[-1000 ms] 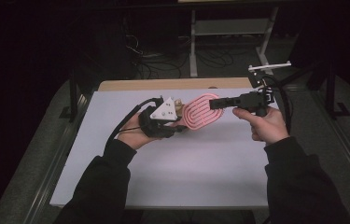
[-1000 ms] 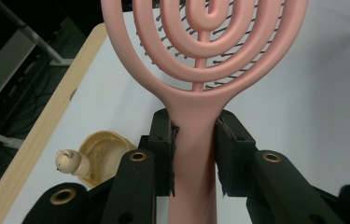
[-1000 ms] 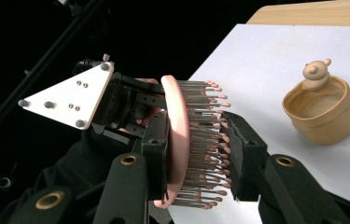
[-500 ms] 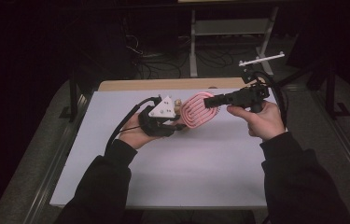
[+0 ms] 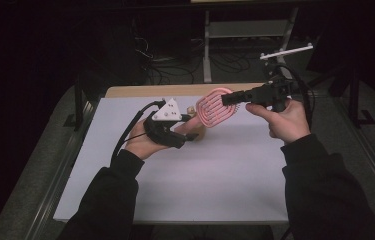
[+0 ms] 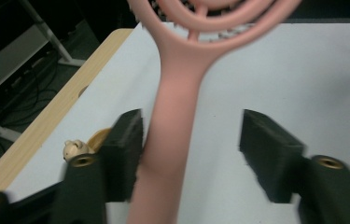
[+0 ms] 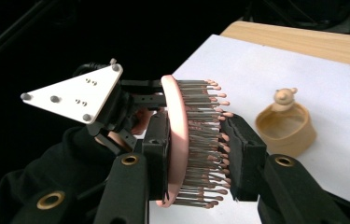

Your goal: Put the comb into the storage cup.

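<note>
Now the right gripper [image 7: 196, 154] is clamped on the pink hairbrush's [image 5: 215, 107] head, above the table [image 5: 225, 175] — the left gripper's [image 6: 191, 144] jaws have just been opening, handle loose between them.

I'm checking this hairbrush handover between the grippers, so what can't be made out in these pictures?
- Hairbrush handle end: cut off by the bottom edge of the left gripper view.
- Brush head: cut off by the top edge there, and blurred.
- Small tan holder with a bear figure: in the high view, mostly hidden behind the left gripper.
- Right gripper: the brush head hides its pad faces.
</note>
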`<control>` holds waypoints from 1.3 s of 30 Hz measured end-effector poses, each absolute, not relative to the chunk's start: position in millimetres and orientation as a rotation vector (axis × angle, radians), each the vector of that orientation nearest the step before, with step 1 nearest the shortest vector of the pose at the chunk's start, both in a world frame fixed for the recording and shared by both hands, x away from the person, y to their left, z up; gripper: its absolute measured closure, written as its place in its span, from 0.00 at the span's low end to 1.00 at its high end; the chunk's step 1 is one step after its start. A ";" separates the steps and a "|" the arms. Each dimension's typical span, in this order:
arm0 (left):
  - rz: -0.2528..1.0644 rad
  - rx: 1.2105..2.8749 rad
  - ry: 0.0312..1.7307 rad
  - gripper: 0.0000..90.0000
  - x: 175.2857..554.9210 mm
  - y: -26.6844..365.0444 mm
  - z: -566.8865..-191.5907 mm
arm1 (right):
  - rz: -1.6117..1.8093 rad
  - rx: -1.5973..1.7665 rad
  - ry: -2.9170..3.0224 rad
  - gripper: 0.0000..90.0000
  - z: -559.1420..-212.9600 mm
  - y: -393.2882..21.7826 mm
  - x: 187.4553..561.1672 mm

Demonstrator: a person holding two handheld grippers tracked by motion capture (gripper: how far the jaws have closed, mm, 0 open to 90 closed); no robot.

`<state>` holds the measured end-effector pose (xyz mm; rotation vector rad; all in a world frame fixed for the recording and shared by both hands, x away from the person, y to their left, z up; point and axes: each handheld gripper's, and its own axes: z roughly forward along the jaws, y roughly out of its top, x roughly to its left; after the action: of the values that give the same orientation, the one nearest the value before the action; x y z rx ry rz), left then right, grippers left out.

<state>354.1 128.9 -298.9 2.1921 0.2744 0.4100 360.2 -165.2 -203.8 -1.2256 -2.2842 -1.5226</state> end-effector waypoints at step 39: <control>0.340 2.037 0.534 0.00 365.4 203.5 -342.5 | -1.493 -1.490 -2.382 0.71 -172.0 -174.5 412.5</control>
<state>365.4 203.5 -342.5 2.0368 0.5338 0.3403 412.5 -174.5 -172.0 -1.4902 -2.3816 -1.4926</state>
